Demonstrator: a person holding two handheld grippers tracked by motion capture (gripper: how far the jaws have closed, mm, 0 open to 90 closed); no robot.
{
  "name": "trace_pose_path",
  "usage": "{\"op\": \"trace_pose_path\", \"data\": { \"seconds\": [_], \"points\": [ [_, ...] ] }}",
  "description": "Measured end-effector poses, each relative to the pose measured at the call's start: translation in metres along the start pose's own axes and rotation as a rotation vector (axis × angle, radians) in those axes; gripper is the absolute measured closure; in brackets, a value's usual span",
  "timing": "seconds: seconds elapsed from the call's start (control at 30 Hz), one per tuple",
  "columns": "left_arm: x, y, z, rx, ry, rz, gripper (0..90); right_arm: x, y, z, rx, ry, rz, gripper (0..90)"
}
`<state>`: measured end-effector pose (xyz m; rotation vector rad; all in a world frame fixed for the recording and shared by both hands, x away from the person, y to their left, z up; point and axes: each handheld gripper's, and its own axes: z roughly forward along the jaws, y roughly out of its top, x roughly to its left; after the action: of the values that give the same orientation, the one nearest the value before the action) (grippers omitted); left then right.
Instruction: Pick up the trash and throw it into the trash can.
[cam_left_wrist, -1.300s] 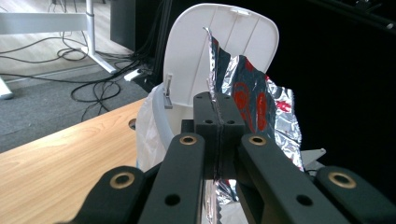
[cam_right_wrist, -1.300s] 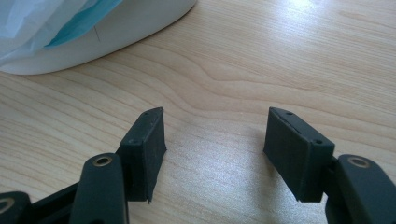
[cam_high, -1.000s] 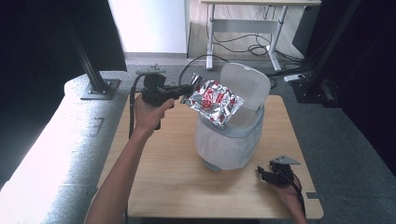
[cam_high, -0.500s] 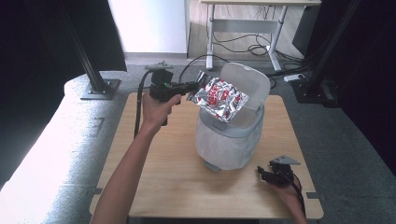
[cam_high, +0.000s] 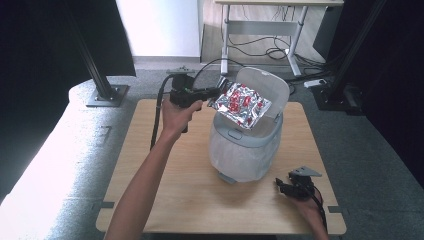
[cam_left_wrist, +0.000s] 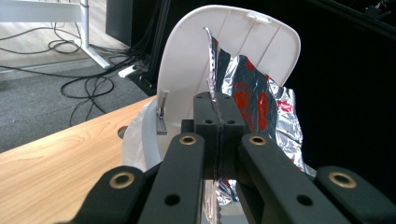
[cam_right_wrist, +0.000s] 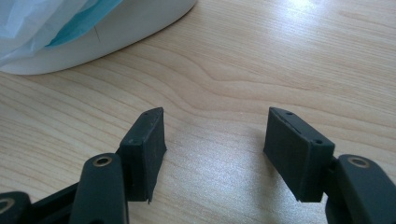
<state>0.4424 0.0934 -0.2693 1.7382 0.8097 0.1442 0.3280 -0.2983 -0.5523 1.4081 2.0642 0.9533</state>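
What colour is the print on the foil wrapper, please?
Red on silver foil wrapper, clearest in the high view.

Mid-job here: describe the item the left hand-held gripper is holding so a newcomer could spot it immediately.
Start at the wooden table and find the white bin with its lid raised. Just above its open mouth hangs a crinkled foil wrapper, pinched at one edge by the left hand-held gripper. It is the one shiny silver thing there, with red print.

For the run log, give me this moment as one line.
left tool: shut on foil wrapper | above open bin | right tool: open, idle on table
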Motion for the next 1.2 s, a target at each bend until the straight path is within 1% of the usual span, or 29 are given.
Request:
{"op": "trace_pose_path", "data": {
  "seconds": [0.27, 0.33, 0.53, 0.7, 0.87, 1.2],
  "points": [
    [-0.002, 0.001, 0.009, 0.004, -0.013, -0.005, 89.8, 0.000, 0.000, 0.000, 0.000, 0.000, 0.000, 37.5],
    [-0.002, 0.001, 0.012, 0.012, -0.011, 0.001, 89.8, 0.000, 0.000, 0.000, 0.000, 0.000, -0.001, 37.5],
    [-0.002, 0.002, 0.017, 0.018, -0.016, -0.001, 89.7, 0.000, 0.000, 0.000, 0.000, 0.000, -0.001, 37.5],
    [-0.005, 0.004, 0.022, 0.022, -0.017, 0.015, 89.6, 0.000, 0.000, 0.000, 0.000, 0.000, -0.001, 37.5],
    [-0.006, 0.004, 0.028, 0.022, -0.016, 0.018, 89.5, 0.000, 0.000, 0.000, -0.001, -0.001, -0.002, 37.5],
    [-0.006, 0.002, 0.039, 0.025, -0.015, 0.011, 88.9, 0.000, 0.000, 0.000, -0.001, 0.000, -0.002, 37.5]
  ]
}}
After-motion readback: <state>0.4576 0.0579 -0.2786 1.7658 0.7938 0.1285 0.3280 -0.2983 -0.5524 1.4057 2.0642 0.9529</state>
